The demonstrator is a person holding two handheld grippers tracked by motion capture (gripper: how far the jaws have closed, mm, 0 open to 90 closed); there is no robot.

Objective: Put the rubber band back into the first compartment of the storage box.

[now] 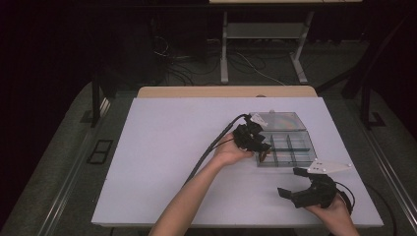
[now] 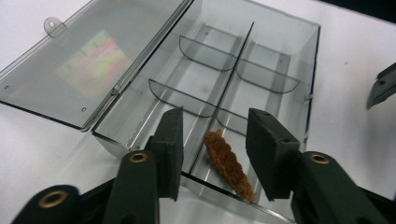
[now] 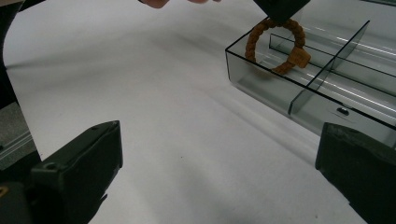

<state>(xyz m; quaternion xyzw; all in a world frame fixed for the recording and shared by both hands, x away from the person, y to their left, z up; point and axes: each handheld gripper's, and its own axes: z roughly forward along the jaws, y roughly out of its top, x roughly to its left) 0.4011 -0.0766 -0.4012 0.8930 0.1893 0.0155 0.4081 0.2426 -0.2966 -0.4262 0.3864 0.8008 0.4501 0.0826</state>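
Observation:
A clear plastic compartment box (image 1: 289, 164) lies on the white table with its lid (image 1: 278, 120) folded back. A brown braided bracelet (image 2: 229, 164) with a small tag stands on edge in the box's near-left corner compartment, leaning on the wall (image 3: 261, 79). My left gripper (image 2: 215, 116) hangs open just above it, one jaw on either side, neither pad touching the bracelet (image 3: 254, 39). In the high view the left gripper (image 1: 265, 148) is at the box's left end. My right gripper (image 1: 291, 182) is open near the table's front right, holding nothing (image 3: 219, 140).
The box's other compartments (image 2: 261, 60) hold nothing. White tabletop (image 1: 172, 157) stretches wide to the left of the box. A black cable (image 1: 211, 147) trails from the left gripper across the table. A desk frame and cables (image 1: 246, 64) stand on the floor beyond.

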